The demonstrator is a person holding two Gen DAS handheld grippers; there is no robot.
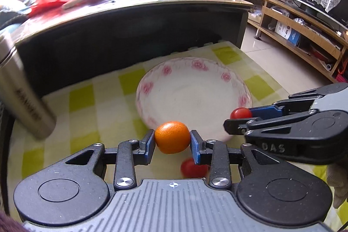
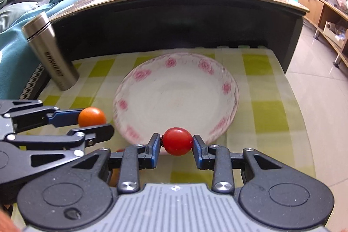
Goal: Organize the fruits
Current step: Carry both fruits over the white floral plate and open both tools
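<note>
Blue-padded fingers (image 1: 150, 146) of the left gripper (image 1: 173, 145) are closed narrowly onto a small round orange citrus fruit (image 1: 172, 137), pinched just short of the near rim of the white ceramic plate with pink flower print (image 1: 193, 88). Beside it, the right gripper (image 2: 177, 145) clamps a glossy red cherry tomato (image 2: 177, 141) at that same near rim. Another red tomato (image 1: 192, 167) lies on the yellow-green checked cloth (image 1: 82, 101) nearer than the plate. A brushed steel flask (image 2: 51, 51) stands left of the plate.

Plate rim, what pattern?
Pink flower motifs ring the round white ceramic plate; clearest in the right wrist view.
</note>
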